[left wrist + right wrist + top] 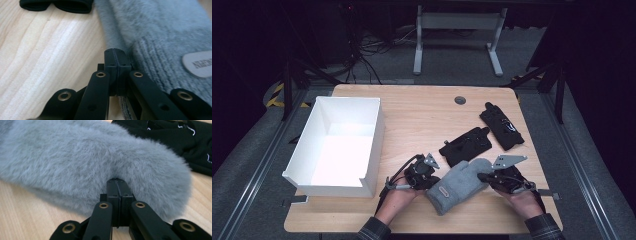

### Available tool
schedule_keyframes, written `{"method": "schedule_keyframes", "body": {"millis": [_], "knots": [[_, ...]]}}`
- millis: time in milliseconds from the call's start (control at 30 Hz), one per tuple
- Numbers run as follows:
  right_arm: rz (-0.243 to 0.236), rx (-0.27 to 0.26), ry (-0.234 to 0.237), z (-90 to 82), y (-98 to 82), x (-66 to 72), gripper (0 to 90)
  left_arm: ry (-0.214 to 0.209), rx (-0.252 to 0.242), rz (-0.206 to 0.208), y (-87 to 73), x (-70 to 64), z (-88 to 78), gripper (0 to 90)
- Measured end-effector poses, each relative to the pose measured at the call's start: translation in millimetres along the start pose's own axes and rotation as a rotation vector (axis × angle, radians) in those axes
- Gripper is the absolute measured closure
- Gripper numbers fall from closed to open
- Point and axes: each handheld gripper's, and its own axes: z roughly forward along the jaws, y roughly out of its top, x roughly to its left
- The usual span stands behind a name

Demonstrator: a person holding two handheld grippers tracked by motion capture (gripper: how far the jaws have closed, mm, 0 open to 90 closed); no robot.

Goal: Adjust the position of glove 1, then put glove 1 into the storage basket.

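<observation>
Jaws closed both sides; tips buried in grey mitten [458,184] fur.

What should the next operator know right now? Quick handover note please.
Left gripper: jaws shut, tips at the knitted cuff edge of the fluffy grey mitten; whether they pinch fabric is unclear.
Right gripper: jaws shut, tips against the mitten's furry end; a pinch is likewise unclear.
The mitten lies flat on the wooden table, between both hands.
Two black gloves lie behind it.
White open box sits left, apparently with nothing in it.
Done: nothing boxed. Left: probably mitten and gloves into the box.
</observation>
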Motion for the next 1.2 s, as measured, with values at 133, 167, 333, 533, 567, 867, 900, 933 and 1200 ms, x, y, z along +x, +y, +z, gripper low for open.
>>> {"method": "schedule_keyframes", "body": {"millis": [133, 167, 333, 533, 567, 867, 900, 933, 1200], "knots": [[-0.015, 0.004, -0.006, 4.3, 7.0, -1.2, 90.0, -0.019, -0.006, 0.001, -5.6, -4.3, -1.0, 90.0], [-0.016, 0.005, -0.007, 5.1, 8.2, -1.5, 90.0, -0.027, -0.008, -0.001, -7.0, -6.0, -1.1, 90.0], [-0.012, 0.001, -0.002, 10.9, 16.0, -5.0, 90.0, -0.067, -0.011, 0.0, -10.0, -11.3, -0.8, 90.0], [0.001, -0.003, 0.004, 12.9, 18.6, -7.3, 90.0, -0.098, -0.007, 0.011, -9.8, -17.7, 0.5, 90.0], [0.001, -0.004, 0.006, 13.2, 18.9, -7.5, 90.0, -0.107, -0.009, 0.018, -9.4, -20.0, 1.5, 90.0], [0.006, -0.008, 0.014, 18.1, 23.6, -8.4, 90.0, -0.148, 0.013, 0.063, -4.9, -36.7, 11.1, 90.0], [0.005, -0.007, 0.014, 18.0, 23.6, -8.4, 90.0, -0.147, 0.012, 0.064, -4.9, -36.9, 11.1, 90.0], [0.006, -0.008, 0.013, 18.0, 23.4, -8.4, 90.0, -0.151, 0.009, 0.061, -5.1, -36.4, 11.3, 90.0], [0.02, -0.092, 0.028, -0.5, 20.2, -10.0, 85.8, -0.099, -0.024, 0.028, -6.3, -28.2, 3.2, 80.9]]}}
